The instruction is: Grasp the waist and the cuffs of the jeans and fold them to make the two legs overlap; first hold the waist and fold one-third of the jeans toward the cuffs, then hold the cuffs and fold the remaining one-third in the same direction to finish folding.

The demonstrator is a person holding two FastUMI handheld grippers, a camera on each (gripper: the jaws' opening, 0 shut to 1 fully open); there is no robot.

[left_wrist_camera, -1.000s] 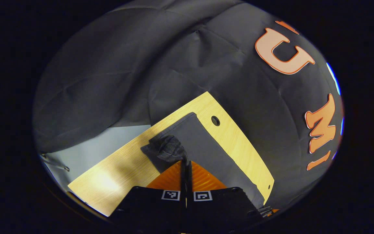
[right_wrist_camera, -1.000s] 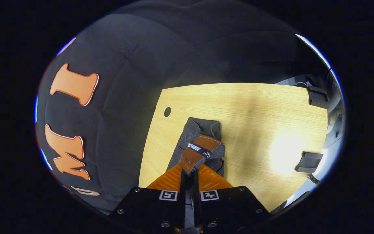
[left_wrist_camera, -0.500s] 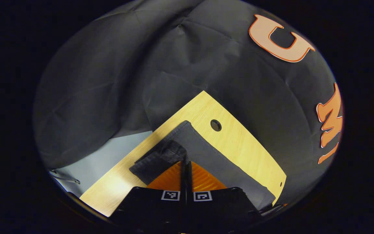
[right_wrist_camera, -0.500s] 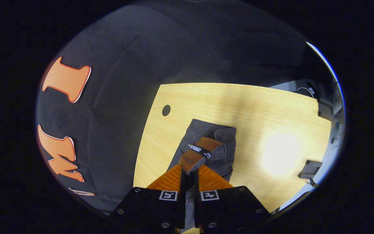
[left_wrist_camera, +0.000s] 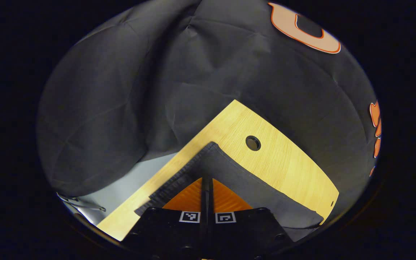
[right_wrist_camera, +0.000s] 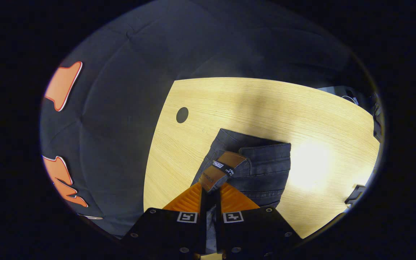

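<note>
The dark grey jeans [left_wrist_camera: 244, 180] lie along the wooden table [left_wrist_camera: 287, 162], their cuff end reaching toward the table's corner. My left gripper [left_wrist_camera: 206, 179] is shut on the cuff hem, low over the cloth. In the right gripper view the waist end of the jeans [right_wrist_camera: 265, 169] is spread on the table [right_wrist_camera: 258, 104]. Its brown leather patch [right_wrist_camera: 224, 168] stands bent up just ahead of my right gripper [right_wrist_camera: 210, 189], which is shut on the waistband.
A round cable hole [left_wrist_camera: 253, 143] pierces the table beside the jeans, also seen as a hole [right_wrist_camera: 182, 115] left of the waist. Grey floor [left_wrist_camera: 135, 177] lies past the table edge. A dark object [right_wrist_camera: 354, 195] sits off the table's right side.
Both grippers came down closer to the table. The bunched cuff has flattened out, and the waist end has spread wider to the right.
</note>
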